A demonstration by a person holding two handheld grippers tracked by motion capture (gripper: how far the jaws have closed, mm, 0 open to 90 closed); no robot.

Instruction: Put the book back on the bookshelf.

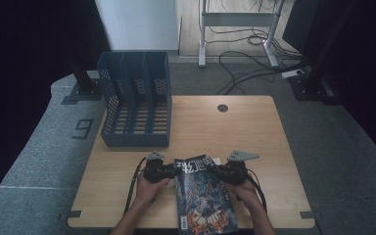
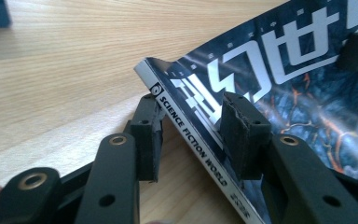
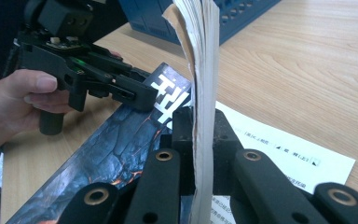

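Pale wood runs across the table (image 1: 254,132) in the high view, where a dark-covered magazine (image 1: 203,196) lies at the near edge between the two tools. The left gripper (image 1: 169,171) sits at the magazine's spine side, the right gripper (image 1: 223,172) at its opposite edge, each held in a hand (image 1: 149,188). Beyond the left gripper, well apart from it, stands a blue file rack (image 1: 136,100).

From the left gripper view, the left gripper (image 2: 199,135) has the magazine (image 2: 279,84) between its jaws: one pad (image 2: 242,135) rests on the front cover just inside the spine, the other (image 2: 147,140) sits below the spine on the table side. That corner is lifted off the wood. Whether both pads press firmly I cannot tell, though the upper one touches the cover.

From the right gripper view, the right gripper (image 3: 200,140) is clenched on a sheaf of pages (image 3: 200,70), which stands upright from its jaws. To that tool's left the cover (image 3: 107,149) slopes away, with the left gripper (image 3: 140,95) reaching onto it. To its right a white printed page (image 3: 284,154) lies flat on the table.
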